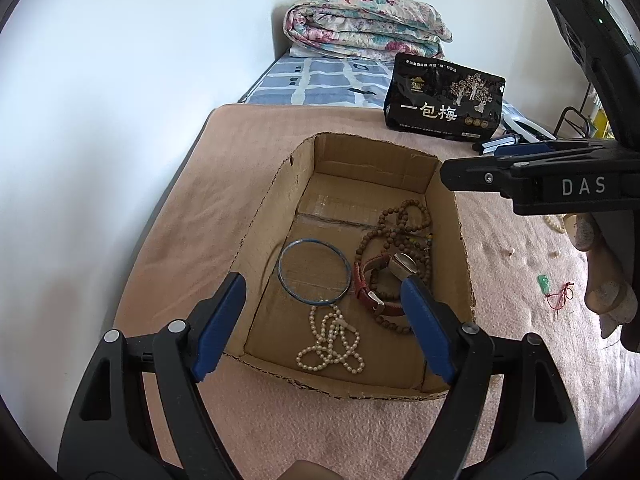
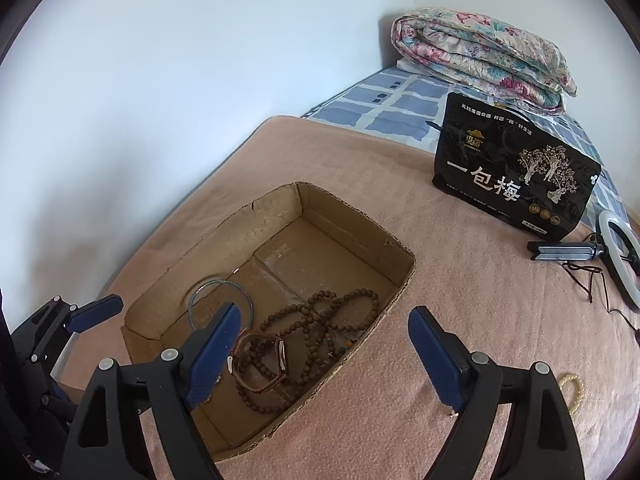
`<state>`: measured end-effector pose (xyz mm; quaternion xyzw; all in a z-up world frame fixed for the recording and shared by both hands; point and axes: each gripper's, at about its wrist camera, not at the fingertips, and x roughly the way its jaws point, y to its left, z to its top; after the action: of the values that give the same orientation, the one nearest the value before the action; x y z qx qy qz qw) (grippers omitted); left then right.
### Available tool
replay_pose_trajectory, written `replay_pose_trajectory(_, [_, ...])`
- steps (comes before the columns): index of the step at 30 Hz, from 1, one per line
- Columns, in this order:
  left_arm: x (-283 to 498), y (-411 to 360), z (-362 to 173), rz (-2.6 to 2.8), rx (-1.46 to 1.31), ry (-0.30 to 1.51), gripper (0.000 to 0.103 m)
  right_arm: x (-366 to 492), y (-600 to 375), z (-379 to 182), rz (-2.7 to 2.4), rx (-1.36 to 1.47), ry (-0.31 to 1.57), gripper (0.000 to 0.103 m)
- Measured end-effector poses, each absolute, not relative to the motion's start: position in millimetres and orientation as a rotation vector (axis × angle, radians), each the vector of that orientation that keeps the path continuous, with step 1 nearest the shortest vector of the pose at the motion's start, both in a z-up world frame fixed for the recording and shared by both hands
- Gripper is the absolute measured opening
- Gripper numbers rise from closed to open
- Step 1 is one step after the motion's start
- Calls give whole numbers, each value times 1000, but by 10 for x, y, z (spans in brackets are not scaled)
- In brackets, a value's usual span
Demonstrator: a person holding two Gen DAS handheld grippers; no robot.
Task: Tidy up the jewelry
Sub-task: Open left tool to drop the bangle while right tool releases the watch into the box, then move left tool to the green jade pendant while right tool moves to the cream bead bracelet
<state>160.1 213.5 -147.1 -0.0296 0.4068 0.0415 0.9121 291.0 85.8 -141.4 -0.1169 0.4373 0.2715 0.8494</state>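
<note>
Jewelry gathered in an open cardboard box

Jewelry lies on the floor of a cut-down cardboard box [image 1: 448, 216] that rests on a pink blanket [image 1: 208, 184] spread over the bed, close to the blanket's wall-side edge. Inside, a thin blue bangle [image 1: 313, 277] lies flat near the middle. A string of white pearls [image 1: 331, 343] is bunched against the box's near wall. A long strand of brown wooden beads [image 1: 394, 229] coils along the right-hand wall, and a watch with a reddish-brown strap [image 1: 370, 286] lies on top of it.

The left gripper [image 1: 326, 320] hovers over the near end of the box with its jaws spread wide and nothing between them. The right gripper [image 2: 324, 354] hangs above the box's right-hand wall, jaws likewise released and empty.

Outside the box, a small green pendant on a red cord [image 1: 554, 290] lies on the blanket toward its right edge, and a pale beaded bracelet [image 2: 571, 390] lies nearby. A black snack pouch [image 2: 516, 176] stands at the blanket's far edge, with a ring light [image 2: 618, 264] lying beside it. A folded floral quilt [image 1: 364, 26] sits at the far corner of the bed.
</note>
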Motion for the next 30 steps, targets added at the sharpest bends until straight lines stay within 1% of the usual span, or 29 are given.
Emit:
replay_pose_trajectory(15, [1584,2025,-1374,69,-43,821,82,2865,569,-1305,538,-223,906,91])
replay_pose_trajectory(20, [1585,1890,-1329,46,-8,813,82,2846,412,-1233,516,-212,890,96])
replay_pose_trajectory(22, [1585,1826,-1303,33,4,806,82,2838,336,-1203,499,-214,876,99])
replay_pose_trajectory(30, [1613,1571,-1201,-23,35,789,82,2873,-98,-1134,439,-189,866,101])
